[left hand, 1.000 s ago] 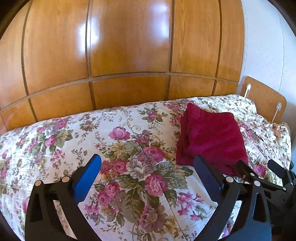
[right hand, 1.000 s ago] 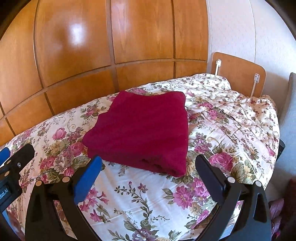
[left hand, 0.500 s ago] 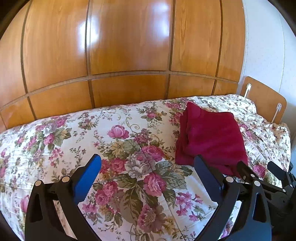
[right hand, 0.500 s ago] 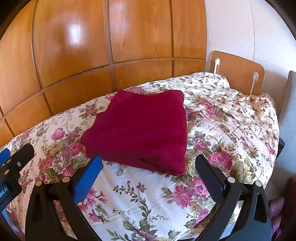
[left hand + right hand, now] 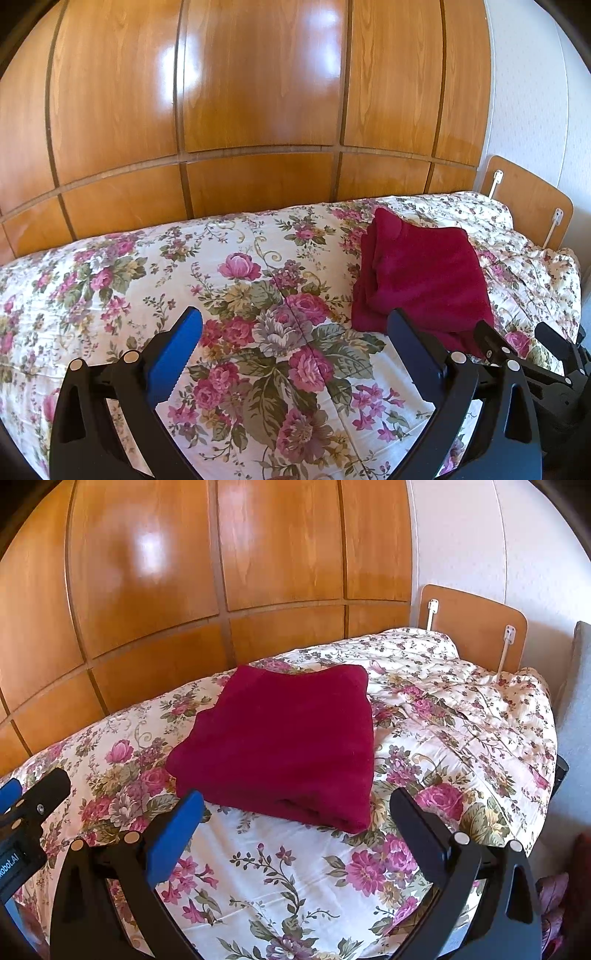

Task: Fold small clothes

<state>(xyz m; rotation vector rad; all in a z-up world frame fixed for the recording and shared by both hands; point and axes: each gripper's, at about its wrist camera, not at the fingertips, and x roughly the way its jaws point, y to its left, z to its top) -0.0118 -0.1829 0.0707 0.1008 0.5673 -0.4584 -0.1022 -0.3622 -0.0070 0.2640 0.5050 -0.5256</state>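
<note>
A dark red garment (image 5: 280,746) lies folded into a thick rectangle on the flowered bedspread (image 5: 303,878). In the left wrist view it (image 5: 424,280) lies to the right, beyond that gripper's right finger. My left gripper (image 5: 295,325) is open and empty, above bare bedspread to the left of the garment. My right gripper (image 5: 295,805) is open and empty, just short of the garment's near edge, with the garment between and beyond its fingers. Each gripper shows at the edge of the other's view: the right one (image 5: 539,354), the left one (image 5: 33,801).
A wooden panelled wardrobe (image 5: 258,110) stands right behind the bed. A small wooden board (image 5: 476,627) stands at the bed's right end against a white wall. A grey upholstered edge (image 5: 576,701) is at far right. Pink cloth (image 5: 554,904) lies low beside the bed.
Both views have pulled back and risen slightly from the garment. The garment has not moved. Both grippers stay open.
</note>
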